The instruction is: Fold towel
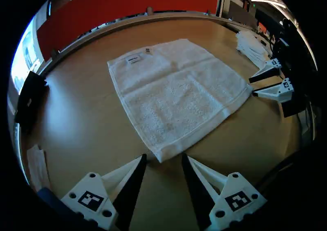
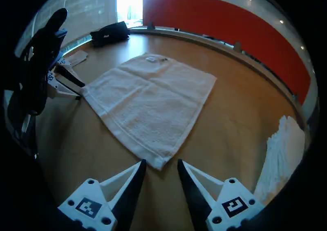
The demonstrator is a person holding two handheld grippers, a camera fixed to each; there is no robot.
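Low over the worktop [image 1: 81, 120], the left gripper [image 1: 163, 160] has its jaws spread apart, and the nearest corner of the towel [image 1: 180, 96] lies in the gap between the two tips without being pinched. The right gripper [image 2: 160, 165] is posed the same way, with its jaws parted either side of another corner of the towel [image 2: 151, 100]. Both tools point almost level across the wood, aimed inward at the cloth from neighbouring corners.

Seen from the left gripper view, the right gripper [image 1: 252, 84] reaches in from the right edge, jaws apart at the towel's right-hand corner. Seen from the right gripper view, the left gripper [image 2: 79, 90] comes in from the left; what holds it is too dark to make out.

The towel lies flat and unfolded in the middle of the worktop, label end far from both tools. A stack of white cloths [image 2: 282, 157] sits apart near the edge, and a red panel [image 2: 245, 30] runs behind.
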